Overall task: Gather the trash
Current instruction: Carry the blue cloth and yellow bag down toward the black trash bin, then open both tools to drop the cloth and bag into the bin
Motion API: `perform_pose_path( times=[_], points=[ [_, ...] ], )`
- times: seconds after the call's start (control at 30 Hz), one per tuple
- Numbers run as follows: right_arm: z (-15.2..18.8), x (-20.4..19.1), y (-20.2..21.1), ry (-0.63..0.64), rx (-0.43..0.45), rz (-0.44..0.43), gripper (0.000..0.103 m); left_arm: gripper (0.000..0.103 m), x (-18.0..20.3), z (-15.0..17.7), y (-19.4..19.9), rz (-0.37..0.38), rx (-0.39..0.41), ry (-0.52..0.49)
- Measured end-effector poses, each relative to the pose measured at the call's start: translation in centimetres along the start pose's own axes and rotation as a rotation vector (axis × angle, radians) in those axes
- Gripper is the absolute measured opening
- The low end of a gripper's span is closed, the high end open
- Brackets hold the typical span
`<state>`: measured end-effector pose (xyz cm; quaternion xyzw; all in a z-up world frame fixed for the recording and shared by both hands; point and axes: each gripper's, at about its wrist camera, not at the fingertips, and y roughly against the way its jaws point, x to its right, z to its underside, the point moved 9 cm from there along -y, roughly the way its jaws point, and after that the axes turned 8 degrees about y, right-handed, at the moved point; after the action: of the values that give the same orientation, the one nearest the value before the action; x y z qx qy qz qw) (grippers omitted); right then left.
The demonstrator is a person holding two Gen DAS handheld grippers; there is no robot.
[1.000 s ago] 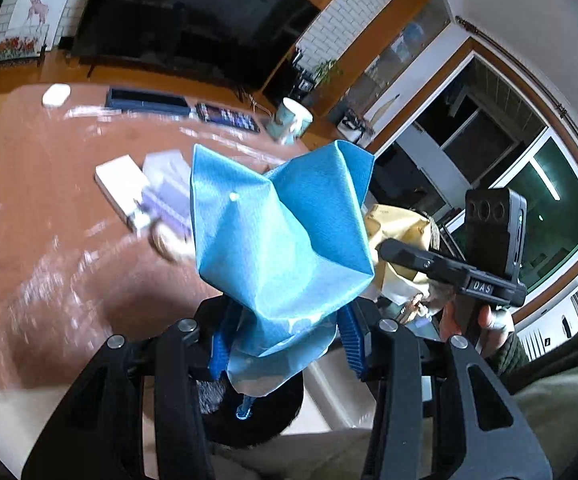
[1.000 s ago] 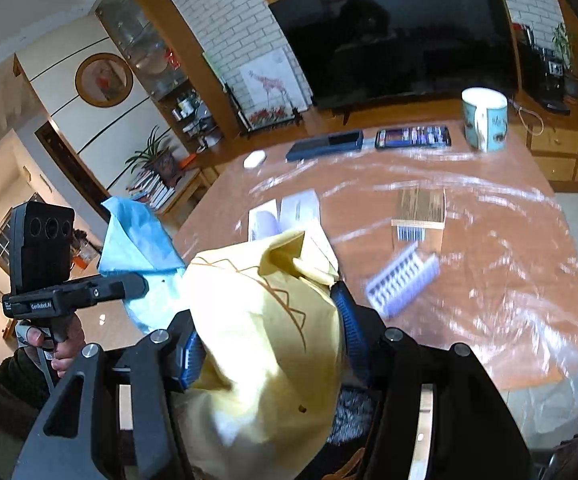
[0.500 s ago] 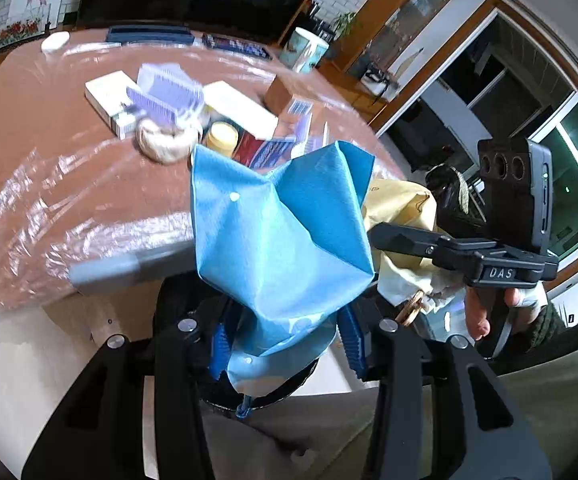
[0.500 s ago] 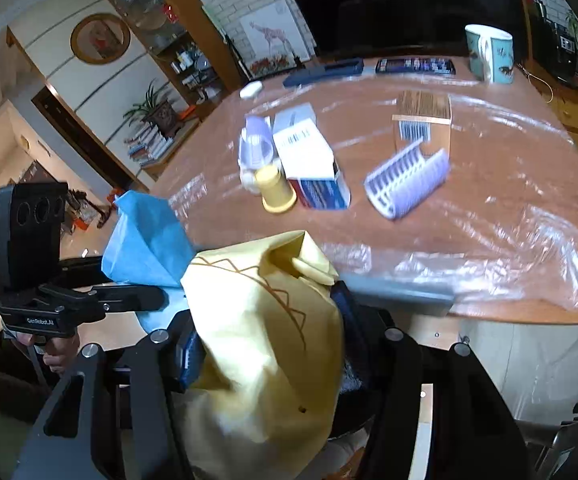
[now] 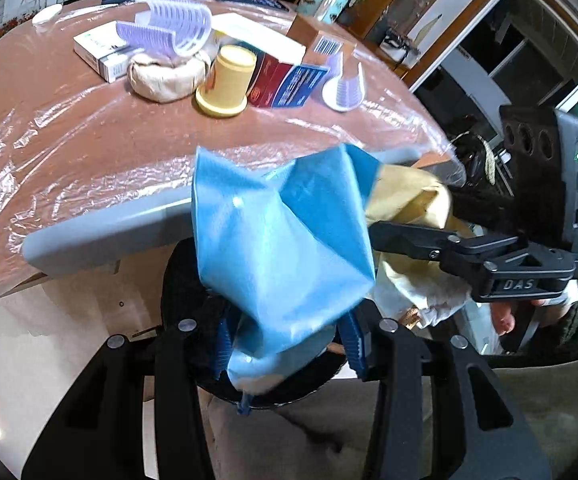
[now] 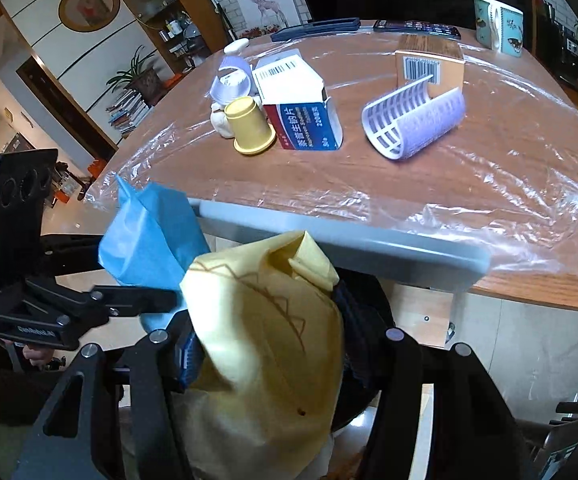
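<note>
The left gripper (image 5: 287, 346) has its jaws pinching a crumpled blue sheet (image 5: 281, 240), which fans up and forward out of the jaws; the right gripper (image 6: 267, 354) has its jaws pinching a crumpled yellow sheet (image 6: 261, 336), which bulges up between them and hangs down below them; from the left wrist view the yellow sheet (image 5: 409, 204) shows just right of the left jaws, touching the blue one, and from the right wrist view the blue sheet (image 6: 149, 236) shows just left of the right jaws; a hand (image 5: 505, 316) grips the right tool's handle; directly beneath and just beyond both pairs of jaws sits a dark round bin (image 5: 185, 280), its rim partly hidden by the sheets; ahead of and above the jaws runs the grey edge of the tabletop (image 6: 369, 240), covered with clear plastic film (image 6: 529, 200); well beyond the jaws on the tabletop stand an upturned yellow cup (image 6: 249, 126), a red, white and blue box (image 6: 301, 120) just beside it, a whitish wad (image 5: 165, 74) touching the cup's other side, a curved purple plastic tray (image 6: 413, 120) further right, a brown barcoded box (image 6: 429, 64) behind that tray, and a mug (image 6: 499, 26) at the far edge
</note>
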<state>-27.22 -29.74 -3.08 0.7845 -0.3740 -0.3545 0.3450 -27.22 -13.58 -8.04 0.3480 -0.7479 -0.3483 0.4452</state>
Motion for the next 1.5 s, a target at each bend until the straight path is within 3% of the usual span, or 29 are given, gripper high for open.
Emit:
perform_pose_path(
  times=[0.17, 0.5, 1.1, 1.13, 1.2, 1.23, 1.5],
  points=[
    [0.2, -0.6, -0.6, 0.042, -0.018, 0.024, 0.058, 0.046, -0.4, 0.7, -0.8, -0.026, -0.031, -0.032],
    [1.1, -0.1, -2.7, -0.022, -0.057, 0.005, 0.058, 0.046, -1.2, 1.5, -1.9, -0.059, -0.079, -0.069],
    [3.4, 1.1, -5.3, -0.028, -0.131, 0.070, 0.060, 0.046, -1.4, 2.7, -4.9, -0.097, -0.152, -0.174],
    [3.5, 1.1, -5.4, -0.030, -0.132, 0.072, 0.063, 0.048, -1.0, 2.7, -4.9, -0.090, -0.143, -0.186],
    [3.5, 1.2, -5.2, -0.037, -0.124, 0.080, 0.073, 0.068, -0.5, 2.4, -5.0, -0.110, -0.127, -0.201],
    [3.4, 1.3, -5.0, -0.042, -0.118, 0.083, 0.077, 0.071, -0.5, 2.3, -4.8, -0.119, -0.110, -0.206],
    [2.4, 2.1, -1.4, -0.046, -0.050, 0.120, 0.077, 0.072, -0.7, 2.1, -3.2, -0.098, -0.081, -0.164]
  ],
)
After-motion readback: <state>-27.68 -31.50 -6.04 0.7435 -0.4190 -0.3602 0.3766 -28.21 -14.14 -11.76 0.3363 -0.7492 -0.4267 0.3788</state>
